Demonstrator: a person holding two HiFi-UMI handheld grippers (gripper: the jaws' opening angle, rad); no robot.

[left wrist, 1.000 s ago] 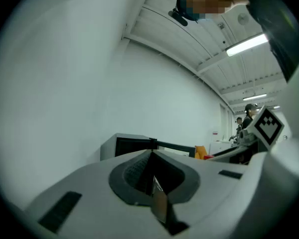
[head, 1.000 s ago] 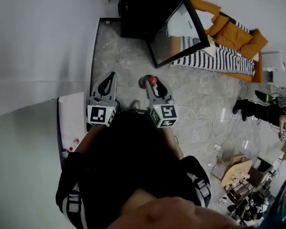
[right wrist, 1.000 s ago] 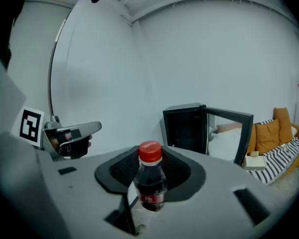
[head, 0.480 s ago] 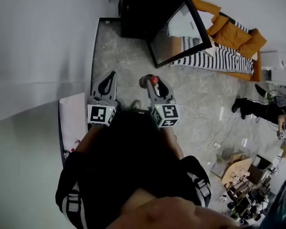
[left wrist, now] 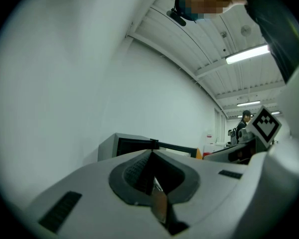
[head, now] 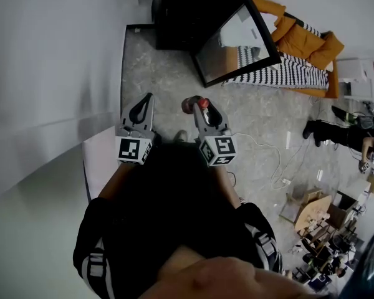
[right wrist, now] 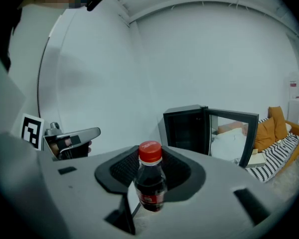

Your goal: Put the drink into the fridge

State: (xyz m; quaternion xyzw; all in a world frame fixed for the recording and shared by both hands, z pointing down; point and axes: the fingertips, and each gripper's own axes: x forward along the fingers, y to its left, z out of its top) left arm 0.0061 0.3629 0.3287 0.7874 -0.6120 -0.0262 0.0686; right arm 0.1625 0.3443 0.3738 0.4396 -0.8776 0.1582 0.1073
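The drink, a small dark cola bottle [right wrist: 149,185] with a red cap [head: 201,103], stands upright between the jaws of my right gripper [head: 198,108], which is shut on it. My left gripper [head: 143,104] hangs beside it to the left, its jaws closed together with nothing between them. Ahead on the floor stands the black fridge [head: 190,14], its glass door [head: 237,42] swung open to the right. The right gripper view shows the fridge [right wrist: 185,128] straight behind the bottle with its dark inside facing me. The fridge [left wrist: 132,144] is also ahead in the left gripper view.
A white wall [head: 50,61] runs along the left, with a white tabletop [head: 103,161] beside my left arm. An orange sofa with a striped blanket [head: 293,67] sits right of the fridge. A white cable [head: 271,161] lies on the stone floor; a person [head: 340,132] and cardboard boxes [head: 315,210] are at the right.
The head view has drifted a little: the fridge and the sofa sit slightly higher and the white tabletop has shifted. Both grippers keep their pose and the bottle stays held.
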